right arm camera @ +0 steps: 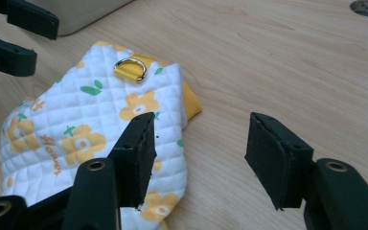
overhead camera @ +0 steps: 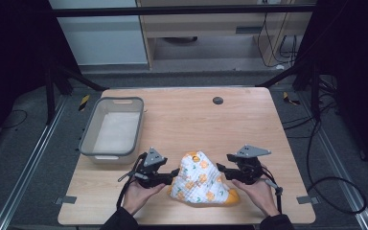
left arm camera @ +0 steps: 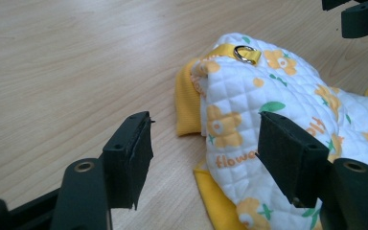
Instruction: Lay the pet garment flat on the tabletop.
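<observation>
Near the counter's (overhead camera: 249,115) front edge lies the quilted floral garment (overhead camera: 199,179), flanked by left tongs (overhead camera: 171,176) and right tongs (overhead camera: 222,170), both gaping and empty. Closing now risks pinching only one layer, dragging it crooked; its metal ring (left arm camera: 244,51) could snag.

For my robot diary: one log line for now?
left gripper: open | right gripper: open | cloth: on table, unheld
</observation>
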The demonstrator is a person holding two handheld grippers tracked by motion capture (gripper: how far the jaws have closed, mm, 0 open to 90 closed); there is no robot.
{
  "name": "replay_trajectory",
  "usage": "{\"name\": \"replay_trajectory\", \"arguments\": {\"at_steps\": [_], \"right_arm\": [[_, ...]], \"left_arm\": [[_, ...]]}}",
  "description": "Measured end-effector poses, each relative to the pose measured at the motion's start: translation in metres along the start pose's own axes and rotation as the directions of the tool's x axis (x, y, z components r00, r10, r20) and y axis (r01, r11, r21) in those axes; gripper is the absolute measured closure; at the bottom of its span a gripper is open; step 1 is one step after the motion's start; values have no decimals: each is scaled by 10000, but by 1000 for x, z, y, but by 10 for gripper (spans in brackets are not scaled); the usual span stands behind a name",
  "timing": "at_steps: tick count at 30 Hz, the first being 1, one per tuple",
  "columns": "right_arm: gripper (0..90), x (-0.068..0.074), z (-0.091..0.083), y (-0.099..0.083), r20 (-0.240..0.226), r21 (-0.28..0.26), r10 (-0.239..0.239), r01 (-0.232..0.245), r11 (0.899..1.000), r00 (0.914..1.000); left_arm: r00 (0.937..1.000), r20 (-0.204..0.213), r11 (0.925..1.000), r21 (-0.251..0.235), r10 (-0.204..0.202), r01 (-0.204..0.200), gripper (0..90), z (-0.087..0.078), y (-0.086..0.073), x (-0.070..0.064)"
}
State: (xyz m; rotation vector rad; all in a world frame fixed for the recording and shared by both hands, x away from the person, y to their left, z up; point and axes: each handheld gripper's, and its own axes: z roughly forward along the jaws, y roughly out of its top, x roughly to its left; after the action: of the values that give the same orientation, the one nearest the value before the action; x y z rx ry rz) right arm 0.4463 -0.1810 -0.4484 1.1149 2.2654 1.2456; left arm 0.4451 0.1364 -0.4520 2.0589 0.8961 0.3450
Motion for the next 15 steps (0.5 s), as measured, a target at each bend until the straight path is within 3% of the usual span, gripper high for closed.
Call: {"name": "replay_trajectory", "arguments": {"at_steps": [9, 15], "right_arm": [[438, 9, 19, -9, -315, 653, -185, 205, 9977, 9993], [488, 14, 30, -14, -500, 1031, -249, 300, 9942, 9984]], "left_arm": [[9996, 190, 9977, 649, 196, -208, 356, 17, -8, -6], [9989, 427, 9957, 906, 179, -217, 371, 26, -13, -6]]}}
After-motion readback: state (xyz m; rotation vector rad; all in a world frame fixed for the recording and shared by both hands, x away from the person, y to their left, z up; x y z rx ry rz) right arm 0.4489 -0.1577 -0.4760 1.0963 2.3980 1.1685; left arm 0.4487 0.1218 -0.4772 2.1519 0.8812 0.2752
